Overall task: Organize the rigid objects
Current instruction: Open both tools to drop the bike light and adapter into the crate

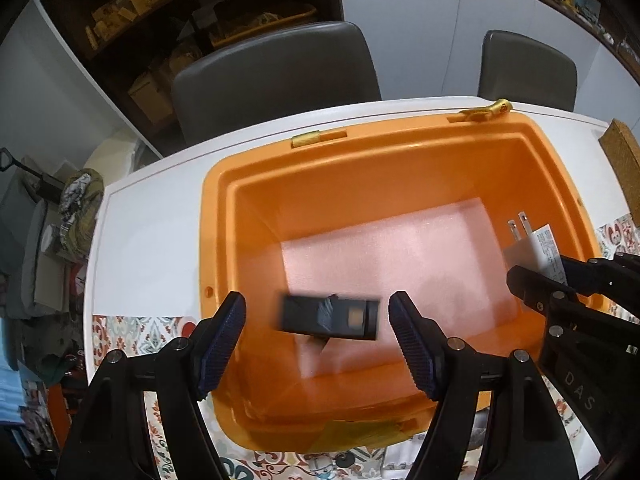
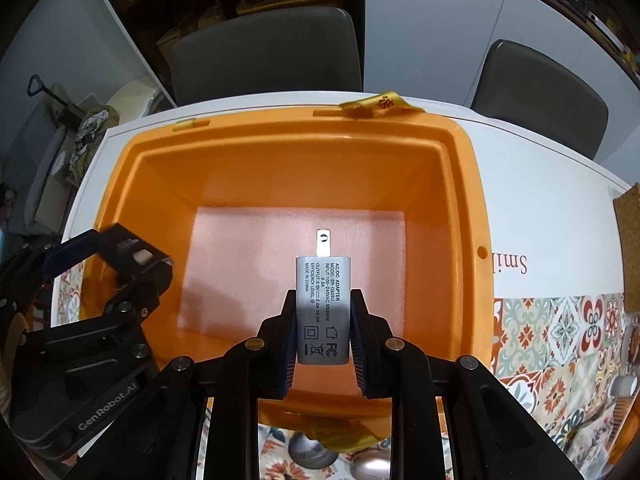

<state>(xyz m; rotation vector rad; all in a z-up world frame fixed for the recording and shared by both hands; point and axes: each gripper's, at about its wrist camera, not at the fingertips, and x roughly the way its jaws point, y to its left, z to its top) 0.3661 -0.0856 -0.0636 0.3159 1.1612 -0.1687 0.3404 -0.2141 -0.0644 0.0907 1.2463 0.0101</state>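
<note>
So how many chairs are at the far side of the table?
2. One grey chair sits behind the orange bin's left half; the other chair is behind its right corner. Others may be out of frame.

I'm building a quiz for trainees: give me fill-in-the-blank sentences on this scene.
The right gripper grips a white ____.
The bin is coloured ____.
Its floor carries ____ foam.
The left gripper stands ____.
Missing words: adapter; orange; pink; open.
</note>
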